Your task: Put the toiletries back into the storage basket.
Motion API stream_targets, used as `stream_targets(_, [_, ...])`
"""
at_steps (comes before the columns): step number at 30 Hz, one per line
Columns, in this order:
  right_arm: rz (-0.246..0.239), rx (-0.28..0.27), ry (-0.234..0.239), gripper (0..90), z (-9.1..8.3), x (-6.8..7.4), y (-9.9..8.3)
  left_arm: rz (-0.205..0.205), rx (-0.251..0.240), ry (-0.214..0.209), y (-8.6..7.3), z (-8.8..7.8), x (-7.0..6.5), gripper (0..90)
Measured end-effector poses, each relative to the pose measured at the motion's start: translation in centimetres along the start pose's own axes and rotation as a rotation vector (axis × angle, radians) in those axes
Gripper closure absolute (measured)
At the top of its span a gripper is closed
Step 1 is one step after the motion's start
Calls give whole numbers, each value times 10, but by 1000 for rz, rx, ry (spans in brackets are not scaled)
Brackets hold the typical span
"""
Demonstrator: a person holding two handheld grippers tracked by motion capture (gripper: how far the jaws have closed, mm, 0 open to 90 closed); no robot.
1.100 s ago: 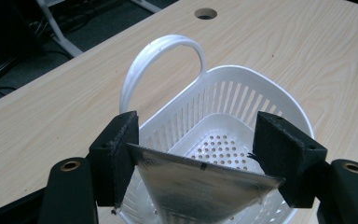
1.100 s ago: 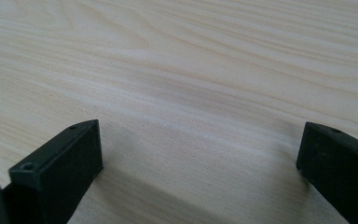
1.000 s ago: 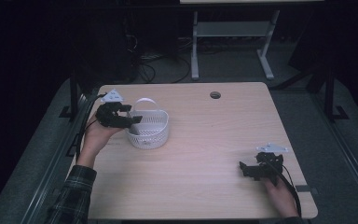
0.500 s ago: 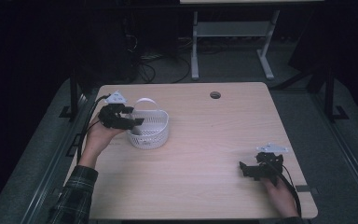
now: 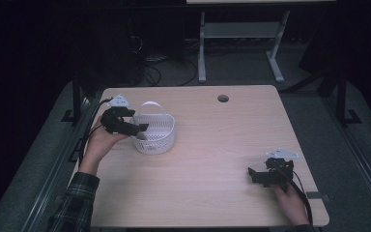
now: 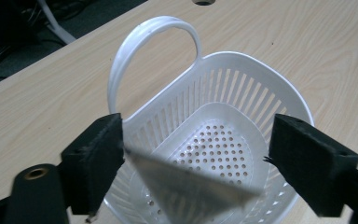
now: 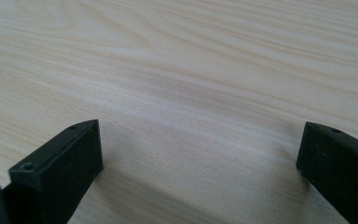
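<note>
A pale wooden table [image 5: 212, 159] takes up the middle of the high view, with a dark floor and tangled cables behind it and a round cable hole [image 5: 223, 98] near its far edge. On the left part of the table stands a white plastic basket [image 5: 155, 134] with slotted walls, a perforated bottom and a looped handle [image 5: 152, 105] standing upright at its far side. In the left gripper view the basket [image 6: 223, 140] sits upright directly ahead, and a blurred grey flat piece [image 6: 186, 184], which I cannot identify, hangs across the lower part of the picture over the basket's near rim. The left gripper [image 5: 125, 126] is held by the person's left hand [image 5: 99, 142] at the basket's left side, its tip reaching over the rim; its fingers [image 6: 93, 163] are spread wide, one on each side of the basket's near wall, and I cannot tell whether they touch it. A plaid sleeve [image 5: 75, 203] covers that forearm. The right gripper [image 5: 263, 176] rests low over the table near the right front corner, well apart from the basket, held by the right hand [image 5: 290, 205]. Its fingers [image 7: 60, 163] stand wide open with only bare wood between them, holding nothing.
</note>
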State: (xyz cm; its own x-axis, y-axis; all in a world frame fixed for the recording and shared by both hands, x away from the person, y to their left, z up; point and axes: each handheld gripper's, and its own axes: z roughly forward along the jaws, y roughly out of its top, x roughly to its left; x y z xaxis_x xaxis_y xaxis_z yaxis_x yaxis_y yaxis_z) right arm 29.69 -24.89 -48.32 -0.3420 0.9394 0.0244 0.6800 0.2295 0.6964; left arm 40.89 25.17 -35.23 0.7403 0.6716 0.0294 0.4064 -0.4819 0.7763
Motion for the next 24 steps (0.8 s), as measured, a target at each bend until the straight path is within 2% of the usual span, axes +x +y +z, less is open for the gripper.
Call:
stream_targets(2, [2,1,0,0,0,0,0,-4,-19,5,-2,-4,-1,147])
stream_targets(11, [1,0,0,0,0,0,0,-5,-14,30,-12,-21,-4,138])
stream_targets(14, [-1,0,0,0,0,0,0,-12,-36,43,-20,-29,-7,138])
stream_targets(24, [1,0,-1,0,0,0,0,-17,-39,50,-42,-38,-18,139])
